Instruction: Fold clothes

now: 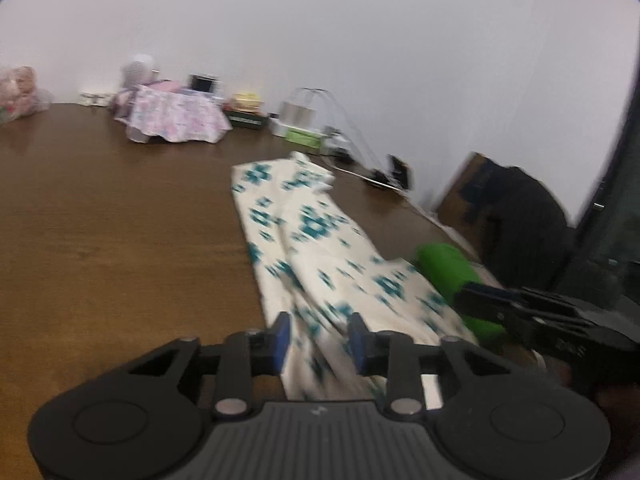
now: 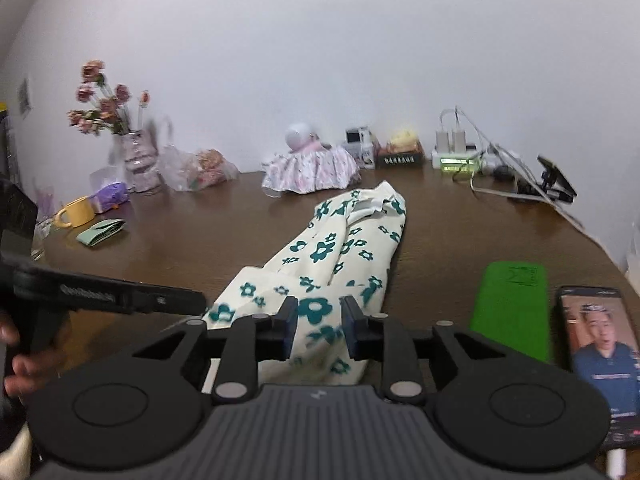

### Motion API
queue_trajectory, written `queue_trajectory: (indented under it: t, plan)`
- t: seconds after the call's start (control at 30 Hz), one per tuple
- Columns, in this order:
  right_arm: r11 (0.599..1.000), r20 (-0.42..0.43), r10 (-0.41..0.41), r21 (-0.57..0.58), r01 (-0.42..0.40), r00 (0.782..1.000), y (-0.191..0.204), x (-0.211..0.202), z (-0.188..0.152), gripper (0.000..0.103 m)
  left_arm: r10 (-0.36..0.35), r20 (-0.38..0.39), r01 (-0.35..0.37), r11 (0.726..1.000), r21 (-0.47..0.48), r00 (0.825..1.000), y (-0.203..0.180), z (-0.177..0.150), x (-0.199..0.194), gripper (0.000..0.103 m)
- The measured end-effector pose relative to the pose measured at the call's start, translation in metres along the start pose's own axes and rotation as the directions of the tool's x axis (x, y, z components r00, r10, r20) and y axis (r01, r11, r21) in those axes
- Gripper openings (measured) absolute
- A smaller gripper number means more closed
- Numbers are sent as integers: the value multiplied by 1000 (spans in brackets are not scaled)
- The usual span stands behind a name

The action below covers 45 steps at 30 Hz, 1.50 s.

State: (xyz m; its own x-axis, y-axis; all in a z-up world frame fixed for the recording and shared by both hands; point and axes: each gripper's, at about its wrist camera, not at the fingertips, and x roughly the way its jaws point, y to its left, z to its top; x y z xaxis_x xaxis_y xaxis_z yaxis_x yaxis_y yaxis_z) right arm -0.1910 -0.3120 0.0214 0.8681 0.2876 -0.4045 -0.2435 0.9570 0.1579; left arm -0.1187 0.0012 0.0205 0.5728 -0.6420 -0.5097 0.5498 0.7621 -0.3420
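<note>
Cream cloth with teal flowers: one garment (image 2: 340, 248), lying lengthwise on the brown wooden table (image 1: 120, 220), narrowed into a long strip with its sides turned in, collar end toward the wall, near end under both grippers.

Left gripper (image 1: 320, 338): fingers parted, straddling the near end of the garment from above; nothing pinched that shows. View blurred.

Right gripper (image 2: 320, 330): fingers likewise parted over the near hem, no cloth clamped between them. It appears in the left view as a black bar at the right.

Step, as judged: a fold across the length is what the strip now fits, since the lengthwise fold already lies made. Whether the grippers are about to take the hem or have just let it go cannot be told. A cross fold would call for both grippers to pinch the near corners evenly, so the turned-in layers do not slip apart.

Surface: smooth, glossy wood, little grip on cloth.

Near items: green pad (image 2: 510, 308), just right of the garment; phone (image 2: 596, 344), screen lit.

Far edge, by the white wall (image 2: 320, 40): vase of flowers (image 2: 136, 160), yellow mug (image 2: 76, 211), floral-cloth bundle (image 2: 310, 168), chargers and cables (image 2: 460, 152).
</note>
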Motion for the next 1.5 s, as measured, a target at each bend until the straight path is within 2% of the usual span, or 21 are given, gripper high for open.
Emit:
queue_trajectory:
  t: [0.03, 0.1, 0.17, 0.2, 0.23, 0.37, 0.4, 0.5, 0.53, 0.57, 0.63, 0.67, 0.77, 0.8, 0.83, 0.93, 1.0, 1.07, 1.2, 1.37, 1.5]
  plan:
    - [1000, -2, 13, 6, -13, 1000, -2, -4, -2, 24, -10, 7, 10, 1000, 8, 1000, -3, -4, -5, 54]
    - [999, -6, 43, 29, -43, 999, -4, -9, -5, 24, -11, 19, 11, 1000, 21, 1000, -9, -8, -8, 54]
    - [995, -2, 90, 42, -90, 996, -1, -9, -4, 24, 30, 1, -30, 999, 38, 1000, -15, -10, -4, 49]
    - [996, -19, 92, 22, -92, 996, 4, -5, -6, 24, 43, -12, -42, 998, 42, 999, -15, -12, -1, 44]
    - [996, -40, 90, -1, -90, 995, 8, -1, -8, 24, 52, -26, -51, 998, 45, 998, -16, -15, 1, 43]
    - [995, -108, 77, -60, -84, 991, 20, 13, -21, 24, 65, -51, -63, 997, 45, 997, -14, -20, 4, 46]
    - [995, -105, 76, -60, -83, 992, 19, 13, -24, 25, 66, -53, -64, 997, 44, 996, -13, -21, 3, 46]
    - [995, -127, 51, -73, -60, 991, 20, 12, -22, 39, 67, -60, -65, 997, 41, 996, -11, -23, 2, 47]
    - [996, -132, 45, -75, -56, 990, 20, 12, -20, 39, 65, -50, -63, 997, 48, 997, -13, -21, 0, 46]
    - [996, -126, 44, -71, -53, 991, 21, 9, -17, 38, 62, -35, -60, 996, 58, 997, -17, -17, -2, 44]
    - [996, -91, 57, -65, -63, 994, 22, -1, -10, 24, 55, -6, -55, 995, 79, 998, -23, -9, -8, 42]
    - [995, -63, 76, -66, -80, 995, 24, -8, -7, 22, 28, 12, -29, 996, 89, 1000, -27, -6, -9, 42]
    - [992, -46, 93, -82, -96, 995, 27, -11, -7, 8, -31, 4, 30, 992, 124, 1000, -39, -6, 0, 42]
    - [992, -55, 93, -80, -98, 994, 28, -9, -9, 5, -24, -18, 26, 990, 135, 1000, -41, -8, 7, 42]
    - [992, -75, 92, -75, -98, 993, 29, -6, -12, 4, -2, -47, 9, 990, 141, 999, -42, -11, 14, 41]
    - [993, -115, 70, -86, -80, 991, 31, -1, -21, 4, -1, -76, 10, 994, 112, 997, -36, -18, 23, 42]
    - [992, -128, 54, -109, -68, 990, 32, 3, -26, 4, 18, -93, -5, 990, 144, 995, -38, -19, 26, 44]
    - [984, -125, 26, -172, -48, 992, 39, 6, -31, 4, 38, -101, -20, 984, 175, 994, -42, -20, 29, 44]
    - [979, -140, 2, -201, -31, 990, 42, 10, -29, 3, 50, -104, -31, 985, 172, 993, -45, -19, 32, 45]
    - [984, -152, 20, -172, -46, 988, 32, 13, -25, 3, 100, -104, -80, 980, 183, 990, -65, -19, 32, 44]
    - [991, -144, 68, -107, -84, 987, 18, 5, -24, 3, 45, -88, -30, 986, 166, 995, -61, -18, 13, 44]
